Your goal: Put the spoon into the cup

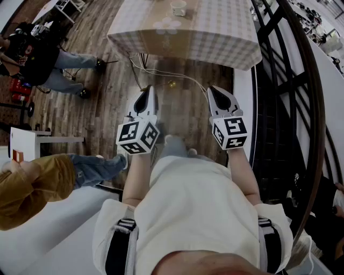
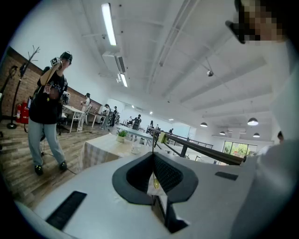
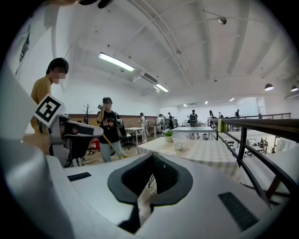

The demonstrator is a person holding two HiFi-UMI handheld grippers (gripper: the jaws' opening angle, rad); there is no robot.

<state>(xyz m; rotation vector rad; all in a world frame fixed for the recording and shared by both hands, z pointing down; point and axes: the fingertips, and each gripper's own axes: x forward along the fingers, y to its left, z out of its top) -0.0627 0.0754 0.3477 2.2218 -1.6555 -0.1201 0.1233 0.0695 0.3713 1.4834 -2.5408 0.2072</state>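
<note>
Not begun, seemingly. Left hand-held gripper (image 1: 146, 91) and right hand-held gripper (image 1: 214, 90) both clenched on nothing, well apart from the surface (image 1: 226, 37). Cup (image 1: 178, 7) standing on it; spoon not made out, everything left to do

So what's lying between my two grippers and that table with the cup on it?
Only wooden floor, with a thin cable trailing across it near the table and a small yellowish object; the head view shows this.

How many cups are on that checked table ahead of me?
1. A white cup stands on the checked-cloth table, a small green potted plant just beyond it. The head view cuts the tabletop off; neither gripper view shows a second cup, but distance may hide one.
</note>
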